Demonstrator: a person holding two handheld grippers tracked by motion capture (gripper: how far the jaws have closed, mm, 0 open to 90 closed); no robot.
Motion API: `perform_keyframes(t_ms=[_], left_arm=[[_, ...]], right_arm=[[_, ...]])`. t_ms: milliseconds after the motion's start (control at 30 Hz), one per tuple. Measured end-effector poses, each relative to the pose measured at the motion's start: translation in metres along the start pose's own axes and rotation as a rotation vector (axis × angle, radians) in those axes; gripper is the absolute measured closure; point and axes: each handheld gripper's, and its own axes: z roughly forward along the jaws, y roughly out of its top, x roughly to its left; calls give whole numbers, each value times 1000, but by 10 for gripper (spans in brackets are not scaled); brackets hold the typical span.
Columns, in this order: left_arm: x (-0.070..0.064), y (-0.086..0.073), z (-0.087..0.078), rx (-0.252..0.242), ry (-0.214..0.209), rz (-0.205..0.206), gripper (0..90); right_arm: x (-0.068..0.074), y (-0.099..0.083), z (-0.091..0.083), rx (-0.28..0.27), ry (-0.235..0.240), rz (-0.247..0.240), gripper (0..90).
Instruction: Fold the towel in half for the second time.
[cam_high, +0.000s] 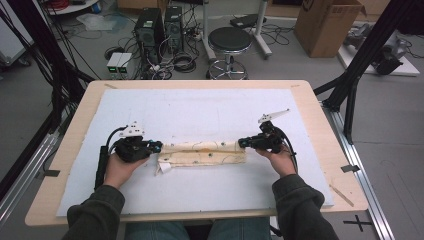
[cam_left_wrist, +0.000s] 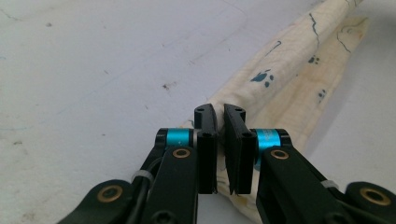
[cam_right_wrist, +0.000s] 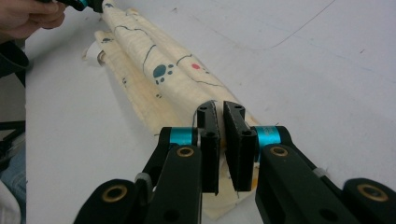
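Near edge, high view: both forearms in dark sleeves come in over the white table cover (cam_high: 200, 195). Left gripper (cam_high: 157, 146) and right gripper (cam_high: 242, 142) sit at opposite ends of a cream printed cloth (cam_high: 205, 153), folded into a long narrow band lying across the middle of the cover.

Left gripper view: jaws nearly together, pinching the raised top fold of the cloth (cam_left_wrist: 280, 70) at its end. Right gripper view: same state, jaws clamped on the cloth's (cam_right_wrist: 159, 74) other end; the left hand (cam_right_wrist: 28, 16) is far off at the opposite end.

Judgement: a fold or roll is in hand. To do it well, keep both pinches level, move the ends together, and hold light tension so the band does not sag or twist.

Print: blue paw marks, dark lines, one red spot. No legible writing or brand.

Beyond the table: round stool (cam_high: 229, 42), computer towers (cam_high: 159, 27), cardboard box (cam_high: 327, 22).
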Motion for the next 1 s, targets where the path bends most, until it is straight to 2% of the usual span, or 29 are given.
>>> perform_keyframes(t_ms=[333, 700, 1000], left_arm=[[-9, -14, -1, 12, -13, 28, 826], [-19, -15, -3, 56, -24, 90, 824], [-22, -17, -1, 95, -37, 97, 820]], right_arm=[[5, -12, 4, 21, -9, -34, 845], [13, -25, 1, 25, -22, -60, 836], [14, -34, 2, 18, -31, -73, 824]])
